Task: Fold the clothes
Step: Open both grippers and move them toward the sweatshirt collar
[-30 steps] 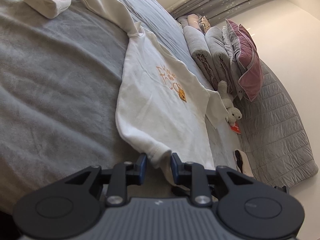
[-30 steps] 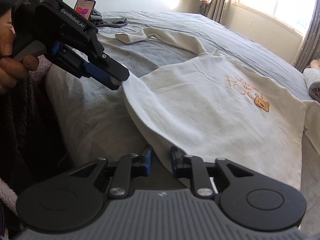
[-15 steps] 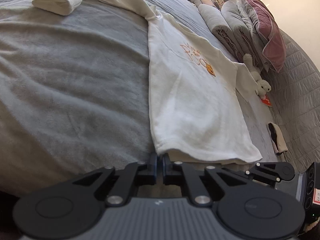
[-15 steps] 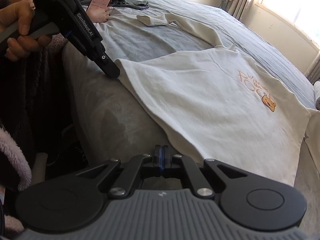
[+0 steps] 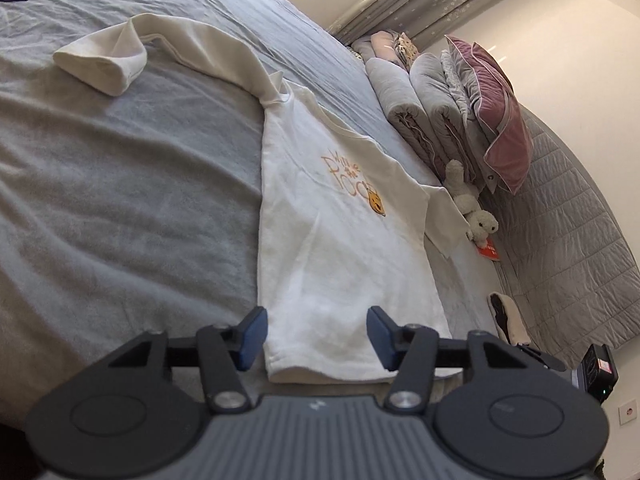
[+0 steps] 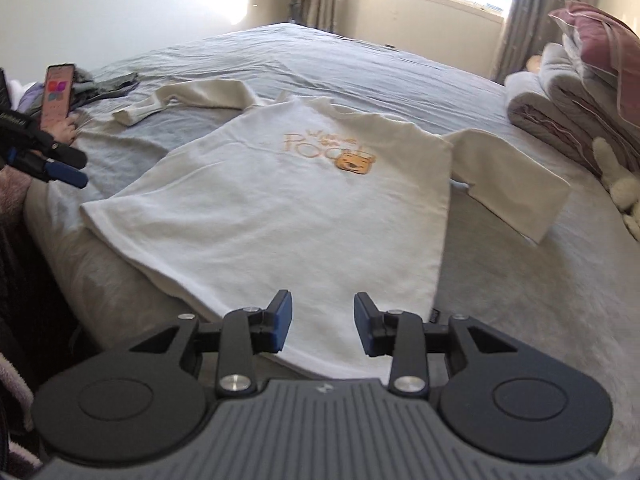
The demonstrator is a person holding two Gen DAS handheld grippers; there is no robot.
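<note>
Two grippers: we see both with blue pads spread apart and nothing pinched; the jaws of each are opening.
Left gripper (image 5: 316,334): we find it at the bed's near edge, over the hem corner of the sweatshirt (image 5: 336,248); the hem shows in the gap, the pads clear of it.
Right gripper (image 6: 322,322): we find it over the other end of the same hem, cloth showing in the gap, untouched by either pad.
Left gripper from the right wrist: its dark fingers with blue tips (image 6: 66,174) reach in at the left edge of that view, near the hem's far corner but apart from it.
Sweatshirt, look: cream white, long-sleeved, front up, with orange lettering and a small yellow bear face (image 6: 354,160) on the chest.
Sweatshirt, place: we see it spread flat on the grey bed cover (image 5: 120,200), hem along the near edge, collar toward the far side.
Sleeves: one sleeve (image 5: 192,46) stretches away with its cuff doubled over; the other sleeve (image 6: 516,176) lies angled off beside the body.
Beside the garment: rolled grey bedding (image 5: 404,100) and a pink pillow (image 5: 496,108) are stacked at the head of the bed, with a white plush toy (image 5: 476,216) in front, close to the nearer sleeve.
Far side: we see a hand holding up a phone (image 6: 58,96), next to dark clothes (image 6: 108,86) heaped on the cover.
In the way: we make out nothing lying on the sweatshirt's body.
</note>
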